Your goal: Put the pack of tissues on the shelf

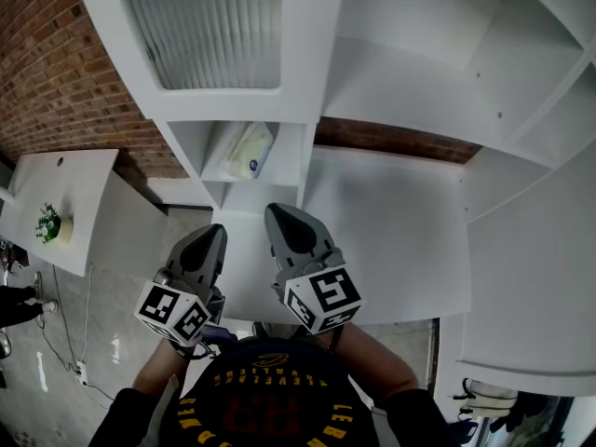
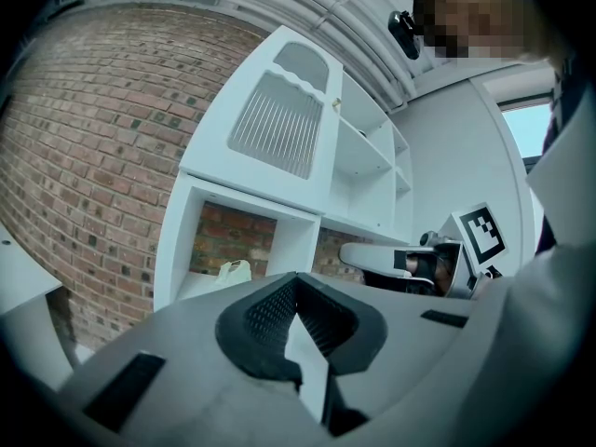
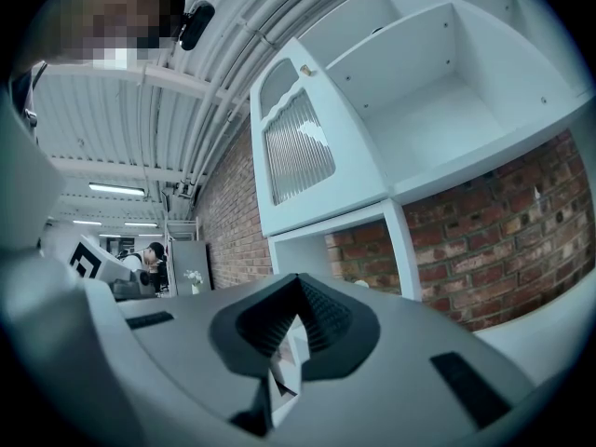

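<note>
Left claw (image 1: 214, 234): jaws together, nothing between them.
Right claw (image 1: 281, 217): jaws together, nothing between them.
Pack of tissues (image 1: 248, 150): inside small shelf (image 1: 304, 161) compartment, apart from both claws.

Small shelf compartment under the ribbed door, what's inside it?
Only a pack of tissues shows in the compartment. Its floor beneath the pack is covered.

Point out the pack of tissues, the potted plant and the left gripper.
pack of tissues (image 1: 250, 149): head view, middle of the pack.
potted plant (image 1: 47, 222): head view, its foliage.
left gripper (image 1: 215, 234): head view, shut jaw tips.
</note>
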The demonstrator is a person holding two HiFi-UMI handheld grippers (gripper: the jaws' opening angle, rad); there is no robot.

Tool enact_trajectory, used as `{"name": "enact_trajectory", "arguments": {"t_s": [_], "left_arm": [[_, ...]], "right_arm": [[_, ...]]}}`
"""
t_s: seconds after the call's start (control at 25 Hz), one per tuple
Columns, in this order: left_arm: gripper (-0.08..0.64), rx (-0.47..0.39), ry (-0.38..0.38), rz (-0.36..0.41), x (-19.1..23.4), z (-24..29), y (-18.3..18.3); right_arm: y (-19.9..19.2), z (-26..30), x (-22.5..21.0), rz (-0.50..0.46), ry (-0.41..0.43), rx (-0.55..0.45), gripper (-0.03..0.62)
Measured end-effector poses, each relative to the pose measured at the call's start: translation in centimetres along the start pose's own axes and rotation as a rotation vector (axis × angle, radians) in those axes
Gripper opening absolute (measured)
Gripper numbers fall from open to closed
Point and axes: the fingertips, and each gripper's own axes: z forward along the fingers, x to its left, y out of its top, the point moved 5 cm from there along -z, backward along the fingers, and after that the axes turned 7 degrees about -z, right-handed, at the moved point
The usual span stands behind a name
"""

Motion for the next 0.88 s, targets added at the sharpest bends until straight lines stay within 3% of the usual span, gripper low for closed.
{"name": "enact_trajectory", "arguments": {"t_s": [0.88], "left_arm": [[0.003,0.011,0.002,0.001,0.16,0.29,-0.07]], "right_arm": [[0.05,0.14,0.80,-0.039,0.037,0.002,-0.005]]}}
